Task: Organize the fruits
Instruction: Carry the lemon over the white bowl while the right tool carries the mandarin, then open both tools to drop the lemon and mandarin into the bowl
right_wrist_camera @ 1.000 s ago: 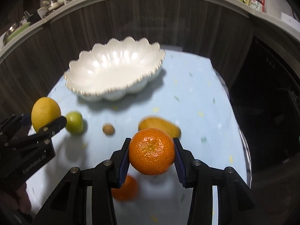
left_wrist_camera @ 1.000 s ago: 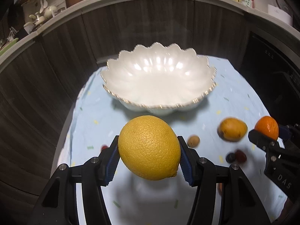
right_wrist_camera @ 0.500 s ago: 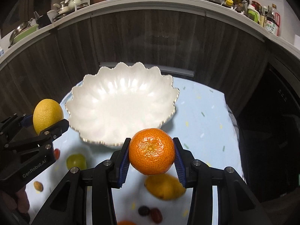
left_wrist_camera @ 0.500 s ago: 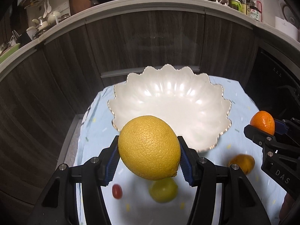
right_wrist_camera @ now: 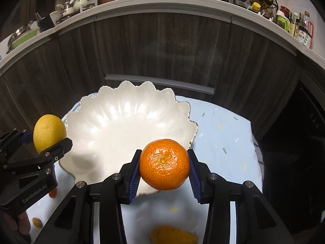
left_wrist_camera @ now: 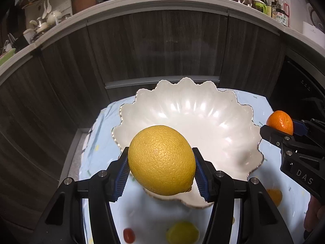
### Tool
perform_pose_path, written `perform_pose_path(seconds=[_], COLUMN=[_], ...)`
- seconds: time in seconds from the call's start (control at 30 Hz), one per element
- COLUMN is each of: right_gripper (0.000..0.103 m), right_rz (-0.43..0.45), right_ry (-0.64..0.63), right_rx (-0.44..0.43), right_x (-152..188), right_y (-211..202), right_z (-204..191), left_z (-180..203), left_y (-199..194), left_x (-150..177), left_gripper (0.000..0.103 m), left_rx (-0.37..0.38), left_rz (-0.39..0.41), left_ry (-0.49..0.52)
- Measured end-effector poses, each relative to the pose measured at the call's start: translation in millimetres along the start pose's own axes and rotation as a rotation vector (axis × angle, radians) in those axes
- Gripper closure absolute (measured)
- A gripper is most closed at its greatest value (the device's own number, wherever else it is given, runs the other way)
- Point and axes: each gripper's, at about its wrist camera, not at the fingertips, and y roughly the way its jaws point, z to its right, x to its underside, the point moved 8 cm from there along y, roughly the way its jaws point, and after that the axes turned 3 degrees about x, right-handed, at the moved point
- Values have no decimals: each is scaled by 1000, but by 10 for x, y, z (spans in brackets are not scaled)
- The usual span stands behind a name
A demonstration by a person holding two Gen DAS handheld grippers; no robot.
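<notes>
Pale blue tablecloth (left_wrist_camera: 97, 142) spreads beneath both claws. Left gripper (left_wrist_camera: 161, 167) clamps a lemon (left_wrist_camera: 161, 159); right gripper (right_wrist_camera: 164, 169) clamps a mandarin (right_wrist_camera: 164, 163). Just beyond both sits the scalloped white bowl (left_wrist_camera: 229, 103); blurred fruit below, perhaps a mango (right_wrist_camera: 173, 234).

The lemon (left_wrist_camera: 162, 159) hides the bowl (left_wrist_camera: 203, 109) front; table fruit blurs.

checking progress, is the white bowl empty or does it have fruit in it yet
Empty: the white bowl shows only bare glossy interior in both views.
</notes>
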Motion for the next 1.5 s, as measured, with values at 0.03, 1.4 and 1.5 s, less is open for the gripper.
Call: perform_pose_path(seconds=[0.03, 1.4, 1.5], right_gripper=[60, 57, 46], right_rz=[0, -143, -140], right_ry=[-2, -3, -4], right_rx=[3, 89, 97], right_x=[-27, -203, -202], right_y=[35, 1027, 1023], right_z=[3, 116, 118], left_z=[-10, -250, -270], left_y=[44, 965, 911], left_x=[-25, -80, -130], left_gripper=[46, 38, 26], left_rx=[2, -33, -36], left_rz=[-5, -149, -125], left_ry=[-1, -26, -22])
